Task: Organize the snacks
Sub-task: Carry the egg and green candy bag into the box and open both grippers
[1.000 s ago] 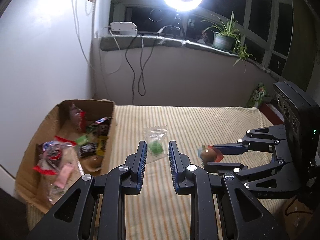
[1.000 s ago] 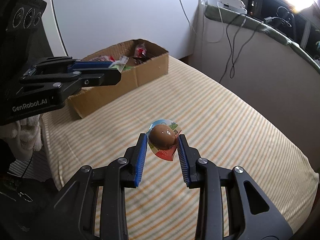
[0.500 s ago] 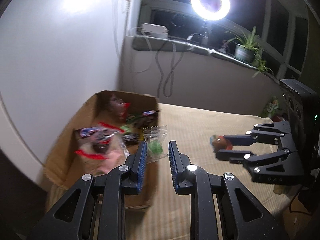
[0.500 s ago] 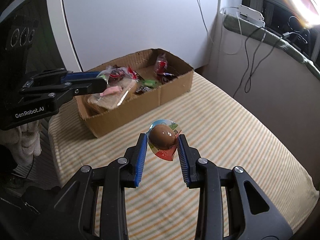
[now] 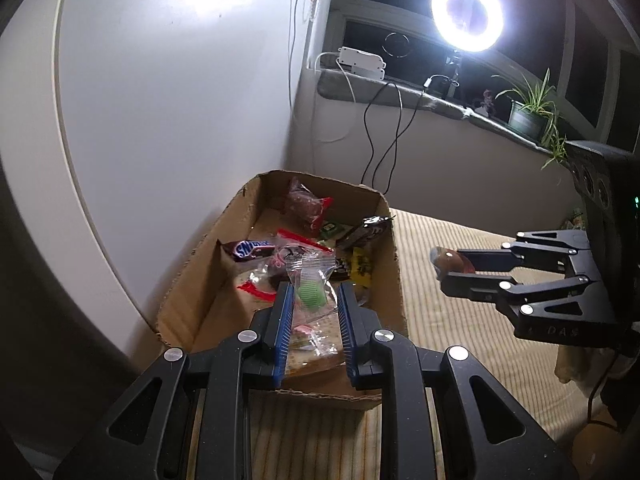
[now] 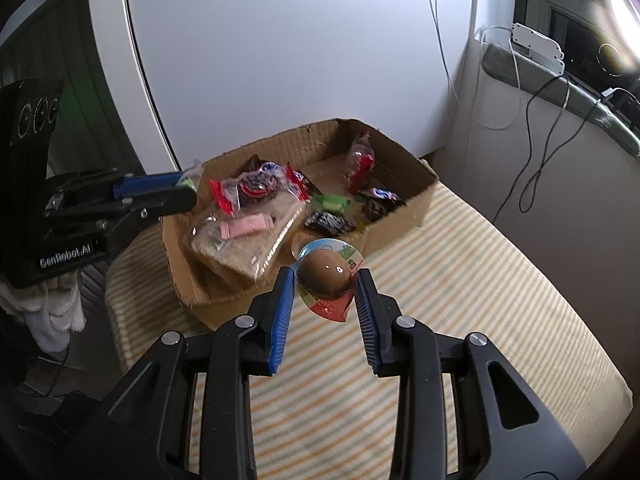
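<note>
My left gripper (image 5: 314, 294) is shut on a clear packet with a green candy (image 5: 310, 290) and holds it over the near end of the open cardboard box (image 5: 396, 280). The box holds several wrapped snacks. My right gripper (image 6: 325, 280) is shut on a brown chocolate egg snack (image 6: 324, 274) with a foil rim, held above the striped cloth just right of the box (image 6: 420, 196). The right gripper also shows in the left wrist view (image 5: 448, 266), and the left gripper in the right wrist view (image 6: 188, 192).
The box sits on a striped cloth surface (image 6: 460, 300) against a white panel (image 5: 160, 100). A sill behind carries cables, a white power strip (image 5: 362, 64), a ring light (image 5: 466, 16) and a potted plant (image 5: 528, 114).
Both grippers have moved left toward the box with their snacks. The left gripper went from over the cloth to over the box's near end; the right came close beside it.
</note>
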Tool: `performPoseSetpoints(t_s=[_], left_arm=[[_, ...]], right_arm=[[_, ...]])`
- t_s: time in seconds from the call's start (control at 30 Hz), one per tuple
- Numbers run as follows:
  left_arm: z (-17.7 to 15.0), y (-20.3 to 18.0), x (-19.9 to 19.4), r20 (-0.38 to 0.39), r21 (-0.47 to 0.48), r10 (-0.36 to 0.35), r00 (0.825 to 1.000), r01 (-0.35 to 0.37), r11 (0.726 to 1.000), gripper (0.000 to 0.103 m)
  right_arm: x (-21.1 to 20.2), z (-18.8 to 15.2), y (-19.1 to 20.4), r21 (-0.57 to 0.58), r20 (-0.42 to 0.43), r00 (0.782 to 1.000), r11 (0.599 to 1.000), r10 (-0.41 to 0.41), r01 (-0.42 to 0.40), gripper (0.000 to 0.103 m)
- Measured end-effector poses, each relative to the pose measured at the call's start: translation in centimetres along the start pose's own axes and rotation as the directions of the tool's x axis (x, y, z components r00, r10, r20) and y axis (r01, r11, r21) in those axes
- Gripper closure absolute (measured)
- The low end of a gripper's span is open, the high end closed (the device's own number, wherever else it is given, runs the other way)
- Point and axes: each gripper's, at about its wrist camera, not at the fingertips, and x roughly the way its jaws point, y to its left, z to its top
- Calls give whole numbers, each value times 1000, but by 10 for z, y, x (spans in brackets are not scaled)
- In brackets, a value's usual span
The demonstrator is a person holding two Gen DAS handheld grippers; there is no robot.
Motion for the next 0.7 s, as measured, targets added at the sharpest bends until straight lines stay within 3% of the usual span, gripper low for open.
performPoseSetpoints(t_s=[0.7], left_arm=[[7,6,18,-32,9,5,999,-4,1000,82]], right_arm=[[46,35,1,-9,-8,999,999,41,-41,71]])
